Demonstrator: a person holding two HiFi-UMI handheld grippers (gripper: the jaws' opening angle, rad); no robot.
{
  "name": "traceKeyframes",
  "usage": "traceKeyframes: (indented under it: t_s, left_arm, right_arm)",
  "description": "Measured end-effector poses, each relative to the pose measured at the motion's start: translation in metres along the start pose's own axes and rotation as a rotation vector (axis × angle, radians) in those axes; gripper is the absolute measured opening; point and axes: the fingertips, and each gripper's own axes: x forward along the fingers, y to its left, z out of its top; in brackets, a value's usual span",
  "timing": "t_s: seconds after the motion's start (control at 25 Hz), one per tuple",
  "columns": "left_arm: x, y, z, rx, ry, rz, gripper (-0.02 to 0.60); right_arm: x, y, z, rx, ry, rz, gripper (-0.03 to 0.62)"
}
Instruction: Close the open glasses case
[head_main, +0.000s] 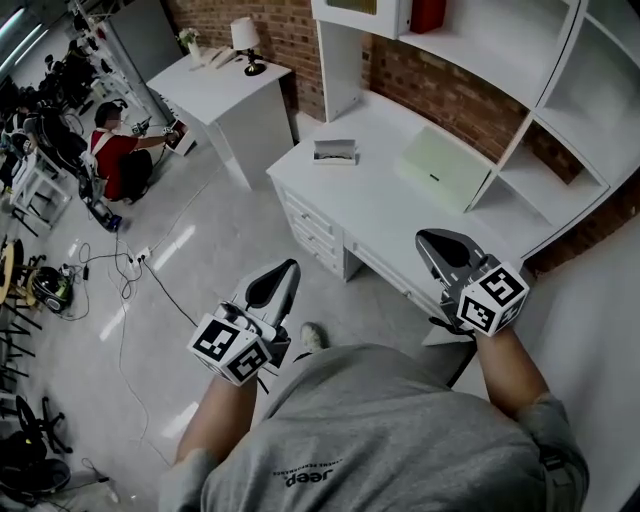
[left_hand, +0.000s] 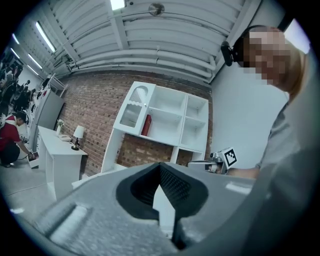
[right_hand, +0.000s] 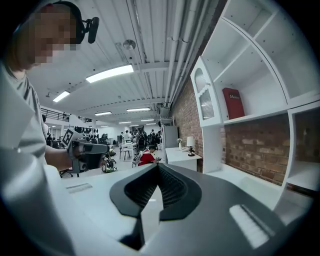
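Observation:
The open glasses case (head_main: 335, 152) lies near the far left corner of the white desk (head_main: 380, 215), its lid standing up. Both grippers hang in front of the desk, well short of the case. My left gripper (head_main: 287, 272) is over the floor beside the desk's drawers, its jaws closed together with nothing between them (left_hand: 160, 166). My right gripper (head_main: 432, 243) is over the desk's near edge, jaws likewise closed and empty (right_hand: 158, 168). The case does not show in either gripper view. Each gripper view catches the other gripper off to one side.
A pale green box (head_main: 440, 168) lies on the desk right of the case. A white shelf unit (head_main: 560, 110) with a red book (left_hand: 146, 125) stands behind. A second white table with a lamp (head_main: 245, 45) is further left. A person in red (head_main: 115, 150) crouches among floor cables.

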Motion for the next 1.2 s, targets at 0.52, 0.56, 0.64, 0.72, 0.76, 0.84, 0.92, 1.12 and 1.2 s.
traceKeyframes:
  t_s: [0.52, 0.56, 0.64, 0.72, 0.76, 0.84, 0.92, 1.12, 1.2]
  left_arm:
    - [0.119, 0.166, 0.026, -0.018, 0.02, -0.213, -0.003]
    - [0.127, 0.18, 0.032, -0.016, 0.027, -0.228, -0.003]
    - [0.141, 0.208, 0.043, -0.01, 0.043, -0.25, -0.003]
    - [0.152, 0.235, 0.054, -0.006, 0.055, -0.267, -0.003]
    - [0.158, 0.248, 0.059, -0.004, 0.058, -0.276, -0.003]
    - [0.169, 0.271, 0.067, 0.001, 0.062, -0.294, -0.003]
    - [0.18, 0.292, 0.072, 0.007, 0.069, -0.306, -0.003]
    - [0.205, 0.333, 0.073, 0.01, 0.091, -0.315, -0.003]
    - [0.215, 0.344, 0.073, 0.002, 0.093, -0.307, -0.003]
  right_arm:
    - [0.155, -0.082, 0.022, -0.007, 0.001, -0.149, 0.009]
    - [0.169, -0.089, 0.027, -0.005, 0.003, -0.162, 0.009]
    - [0.196, -0.099, 0.04, -0.009, 0.002, -0.181, 0.009]
    - [0.221, -0.108, 0.054, -0.014, -0.006, -0.196, 0.009]
    - [0.233, -0.112, 0.059, -0.014, -0.01, -0.204, 0.009]
    - [0.256, -0.123, 0.067, -0.009, -0.019, -0.221, 0.009]
    - [0.276, -0.133, 0.073, -0.005, -0.016, -0.235, 0.009]
    - [0.315, -0.156, 0.068, 0.011, 0.005, -0.243, 0.009]
    - [0.325, -0.165, 0.065, 0.016, 0.01, -0.239, 0.009]
